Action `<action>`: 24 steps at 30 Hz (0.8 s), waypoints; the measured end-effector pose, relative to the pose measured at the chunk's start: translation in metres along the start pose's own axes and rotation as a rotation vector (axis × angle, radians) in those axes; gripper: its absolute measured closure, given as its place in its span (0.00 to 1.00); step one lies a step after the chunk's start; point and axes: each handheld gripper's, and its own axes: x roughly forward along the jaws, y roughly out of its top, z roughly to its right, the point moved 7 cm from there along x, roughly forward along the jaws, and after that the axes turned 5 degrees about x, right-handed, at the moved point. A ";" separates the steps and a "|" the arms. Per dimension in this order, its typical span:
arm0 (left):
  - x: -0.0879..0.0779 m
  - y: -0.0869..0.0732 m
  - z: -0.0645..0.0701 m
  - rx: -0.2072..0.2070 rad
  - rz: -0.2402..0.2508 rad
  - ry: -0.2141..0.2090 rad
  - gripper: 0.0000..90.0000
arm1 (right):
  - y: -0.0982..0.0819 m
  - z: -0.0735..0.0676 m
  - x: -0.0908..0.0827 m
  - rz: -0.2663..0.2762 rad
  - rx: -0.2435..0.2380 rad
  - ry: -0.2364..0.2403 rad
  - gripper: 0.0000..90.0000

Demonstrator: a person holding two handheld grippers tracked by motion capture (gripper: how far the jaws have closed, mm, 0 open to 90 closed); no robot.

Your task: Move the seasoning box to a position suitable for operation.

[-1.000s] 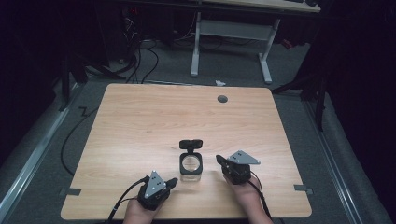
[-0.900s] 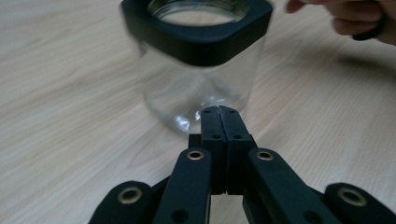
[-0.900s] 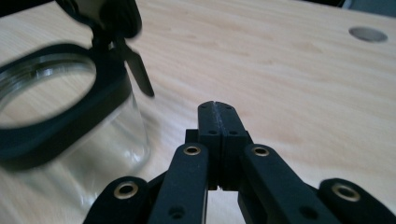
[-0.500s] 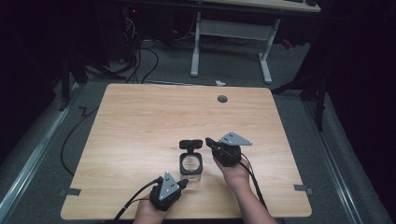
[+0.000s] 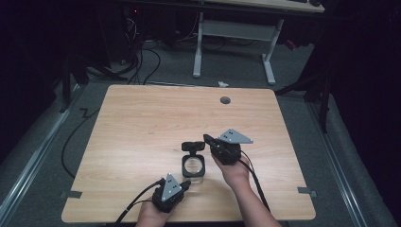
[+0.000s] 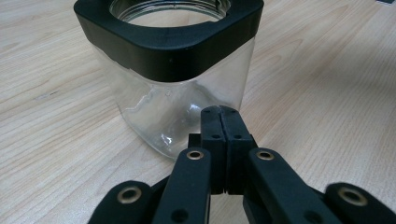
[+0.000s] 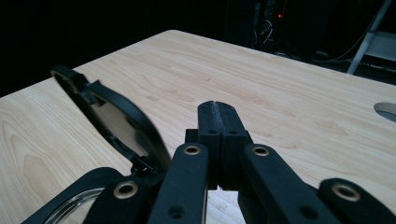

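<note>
A clear square jar (image 5: 193,167) with a black rim stands on the wooden table (image 5: 142,123), its hinged black lid (image 5: 193,146) swung open at the far side. My left gripper (image 5: 186,183) is shut, its tips just in front of the jar's near wall (image 6: 177,70); in the left gripper view the jaws (image 6: 219,112) press together with nothing between them. My right gripper (image 5: 206,138) is shut too, held just right of the raised lid (image 7: 116,116). In the right gripper view its closed tips (image 7: 218,108) stand beside the lid, above the jar rim (image 7: 70,205).
A round cable hole (image 5: 225,100) sits near the table's far edge. Tape marks (image 5: 71,194) lie at the near left and right corners. Beyond the table stand a white desk frame (image 5: 198,47) and cables on the floor.
My right gripper has moved away from the person and slightly left, up beside the open lid. My left gripper shifted right toward the jar's near side. The jar stayed put.
</note>
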 end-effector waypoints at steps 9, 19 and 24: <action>0.000 0.000 0.000 0.000 0.002 0.001 1.00 | -0.001 -0.004 -0.001 0.005 -0.011 0.005 1.00; 0.000 0.000 -0.001 -0.007 0.000 -0.001 1.00 | -0.009 -0.006 -0.004 0.003 0.000 0.010 1.00; 0.000 0.000 -0.001 -0.008 0.001 -0.001 1.00 | -0.011 -0.009 -0.008 0.005 -0.009 0.016 1.00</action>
